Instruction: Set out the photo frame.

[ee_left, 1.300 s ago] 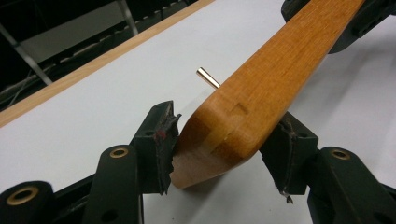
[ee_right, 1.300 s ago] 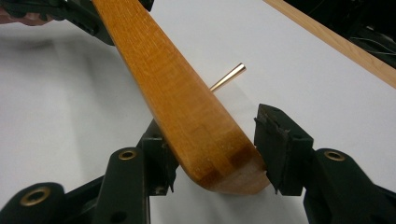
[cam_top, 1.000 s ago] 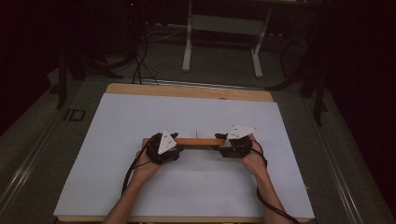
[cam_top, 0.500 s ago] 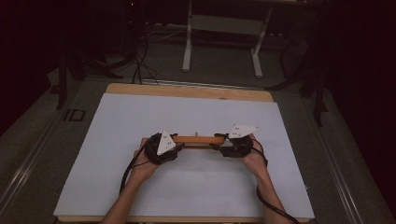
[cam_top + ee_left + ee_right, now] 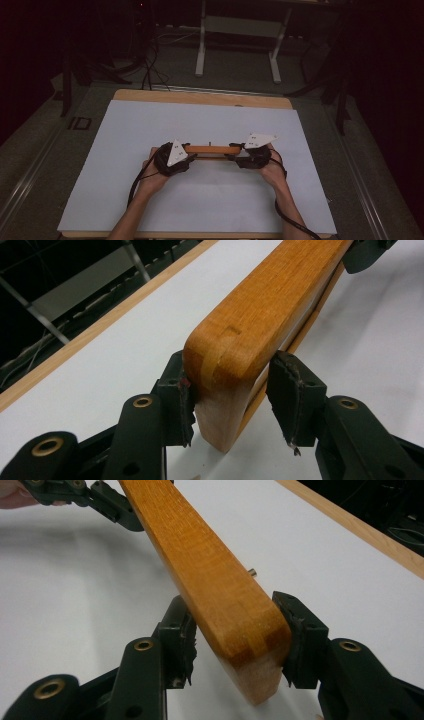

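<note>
Left gripper (image 5: 186,154) pinches the left end of a wooden bar (image 5: 212,149), one pad (image 5: 181,402) touching. Lengthwise, the bar spans left-right above the white table (image 5: 210,200). Its right end sits clamped in the right gripper (image 5: 239,152).

The wooden bar (image 5: 250,320) is a warm orange-brown with fine grain and a paler joint stripe at its rounded end. Both the left gripper (image 5: 232,400) and the right gripper (image 5: 240,645) have black jaws with brass-coloured rivets, and each carries a pale grey plate. The table (image 5: 200,97) is light wood under a white sheet (image 5: 150,125). The floor (image 5: 30,165) is dull grey-green
</note>
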A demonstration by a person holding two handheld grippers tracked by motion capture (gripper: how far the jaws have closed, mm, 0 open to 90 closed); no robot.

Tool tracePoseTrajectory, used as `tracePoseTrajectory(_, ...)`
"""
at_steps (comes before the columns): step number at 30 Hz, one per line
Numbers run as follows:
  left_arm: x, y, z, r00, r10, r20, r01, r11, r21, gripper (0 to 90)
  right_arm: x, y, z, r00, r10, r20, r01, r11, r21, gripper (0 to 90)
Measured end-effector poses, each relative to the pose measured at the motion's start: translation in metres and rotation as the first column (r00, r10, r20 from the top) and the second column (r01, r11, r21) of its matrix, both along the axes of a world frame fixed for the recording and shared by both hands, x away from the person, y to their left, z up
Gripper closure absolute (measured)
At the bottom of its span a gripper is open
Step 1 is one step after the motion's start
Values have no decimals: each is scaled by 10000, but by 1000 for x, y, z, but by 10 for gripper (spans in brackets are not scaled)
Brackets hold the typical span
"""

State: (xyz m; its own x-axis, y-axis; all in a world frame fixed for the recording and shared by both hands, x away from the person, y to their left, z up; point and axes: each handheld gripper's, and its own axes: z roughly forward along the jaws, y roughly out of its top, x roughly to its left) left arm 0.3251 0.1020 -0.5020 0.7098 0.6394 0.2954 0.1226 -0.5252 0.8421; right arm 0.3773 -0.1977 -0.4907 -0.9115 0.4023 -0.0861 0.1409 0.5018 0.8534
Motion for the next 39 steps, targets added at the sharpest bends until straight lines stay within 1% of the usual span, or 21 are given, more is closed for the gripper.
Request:
tracePoseTrajectory(7, 0, 3, 2, 9998, -123, -151, 120, 9997, -194, 551, -1, -1, 3, 9999, 128, -22, -128, 9998, 130, 547)
tracePoseTrajectory(15, 0, 6, 5, 9995, -201, -225, 193, 9992, -350, 552, -2, -1, 6, 9998, 192, -78, -190, 9995, 238, 550)
tracePoseTrajectory(25, 1, 10, 8, 9983, -326, -474, 293, 9972, -691, 551, -3, -1, 10, 9996, 215, -185, -204, 9984, 536, 551)
tracePoseTrajectory(33, 2, 12, 9, 9973, -359, -634, 308, 9963, -803, 552, -3, 0, 11, 9996, 193, -185, -182, 9983, 555, 551)
tracePoseTrajectory(34, 2, 12, 10, 9969, -375, -689, 313, 9956, -885, 551, -4, 0, 11, 9997, 176, -186, -166, 9983, 556, 551)
tracePoseTrajectory(39, 2, 13, 11, 9964, -372, -763, 302, 9954, -914, 551, -4, 1, 12, 9996, 187, -231, -172, 9979, 621, 551)
